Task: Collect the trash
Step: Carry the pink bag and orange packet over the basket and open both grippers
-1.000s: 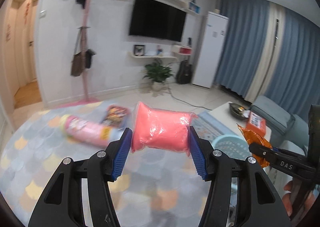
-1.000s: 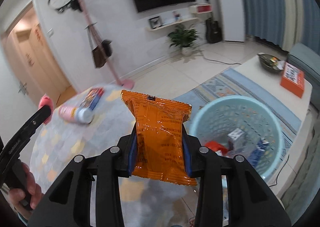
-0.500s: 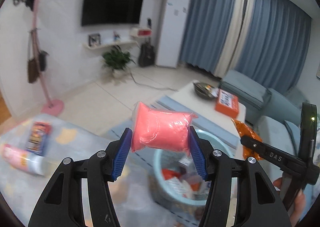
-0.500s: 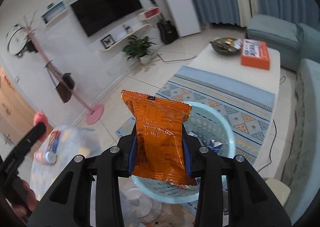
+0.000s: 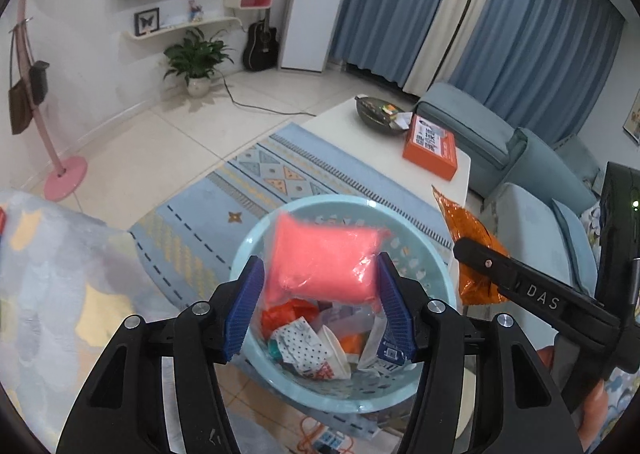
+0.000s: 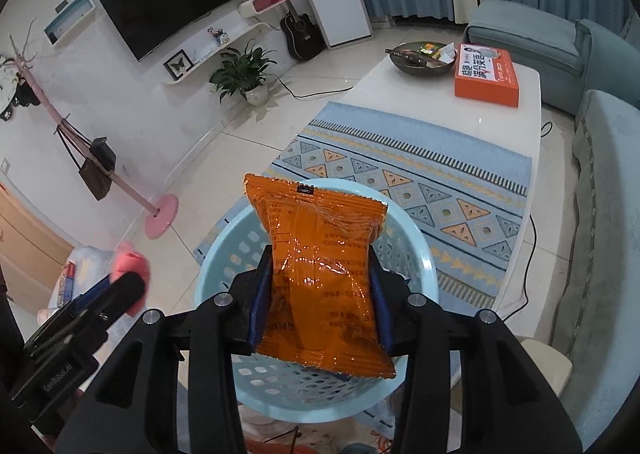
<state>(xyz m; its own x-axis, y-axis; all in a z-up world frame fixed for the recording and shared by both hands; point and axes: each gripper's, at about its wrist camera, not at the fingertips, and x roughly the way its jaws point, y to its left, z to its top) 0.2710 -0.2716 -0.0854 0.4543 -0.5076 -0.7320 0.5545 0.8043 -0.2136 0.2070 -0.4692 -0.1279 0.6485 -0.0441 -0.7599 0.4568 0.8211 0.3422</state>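
Holding packets over basket — trash inside.

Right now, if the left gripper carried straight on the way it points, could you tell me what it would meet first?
Probably the trash heaped inside the light blue basket: the left gripper, shut on the pink packet, points down into it. Depth is uncertain.

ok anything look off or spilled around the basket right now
Nothing stands out. The light blue basket stands upright with its trash inside. The left gripper holds the pink packet and the right gripper the orange snack packet over it.
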